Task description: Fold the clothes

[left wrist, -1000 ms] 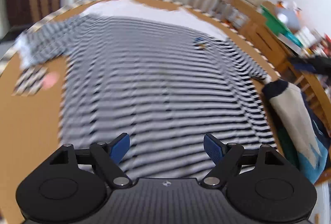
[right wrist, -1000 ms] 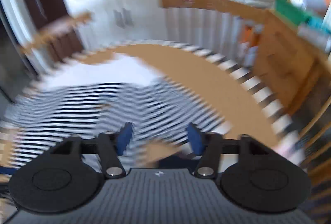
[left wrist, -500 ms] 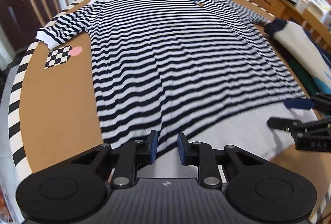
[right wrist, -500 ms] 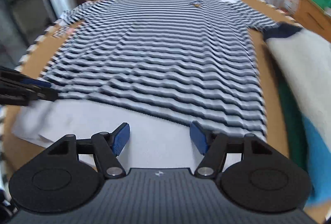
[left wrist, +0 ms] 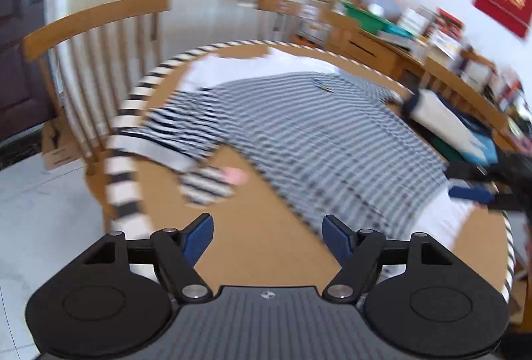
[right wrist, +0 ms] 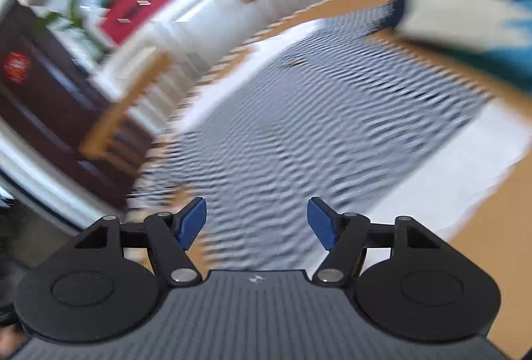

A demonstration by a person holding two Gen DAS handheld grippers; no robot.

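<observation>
A black-and-white striped shirt (left wrist: 319, 140) lies flat on a round wooden table (left wrist: 266, 227); it also shows in the right wrist view (right wrist: 299, 133), blurred. My left gripper (left wrist: 267, 235) is open and empty, above bare table left of the shirt's hem. My right gripper (right wrist: 256, 222) is open and empty, tilted, over the striped body near its left side. The right gripper also shows in the left wrist view (left wrist: 478, 190) at the shirt's right hem corner.
A folded pile of white, blue and green clothes (left wrist: 455, 130) lies at the table's right side. A checkered marker with a pink dot (left wrist: 212, 182) sits left of the shirt. Wooden chairs (left wrist: 93, 37) stand behind the table. White cabinets stand further back.
My left gripper has opened from nearly shut at the hem and swung left. The right gripper has rolled and turned left. Both views are now blurred with motion.
</observation>
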